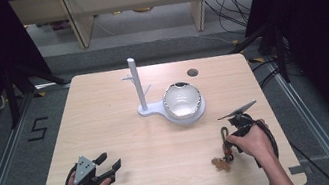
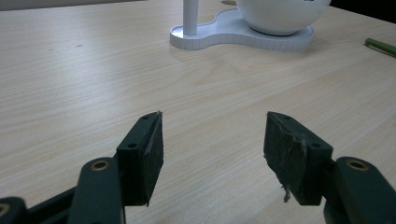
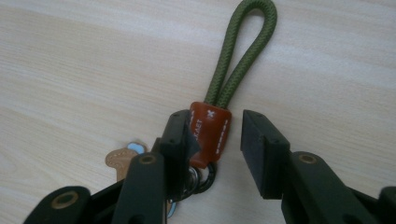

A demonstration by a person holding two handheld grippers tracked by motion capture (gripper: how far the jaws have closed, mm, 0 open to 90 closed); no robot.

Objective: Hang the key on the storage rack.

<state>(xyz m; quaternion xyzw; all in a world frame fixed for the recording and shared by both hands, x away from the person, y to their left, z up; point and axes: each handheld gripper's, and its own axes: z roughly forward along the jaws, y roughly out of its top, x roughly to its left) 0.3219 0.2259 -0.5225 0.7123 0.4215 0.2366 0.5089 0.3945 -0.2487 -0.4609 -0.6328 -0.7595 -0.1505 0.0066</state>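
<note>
Near right of the table (image 1: 125, 144): the keyring (image 3: 211, 130), with green cord loop and brown leather tab, lies between the right gripper's (image 3: 215, 140) jaws; one pad touches the tab, the other stands clear. Near left: the left gripper (image 2: 212, 154), jaws spread, nothing between them.

High view overlooks the table (image 1: 125, 144); both gripper views skim it closely.
</note>
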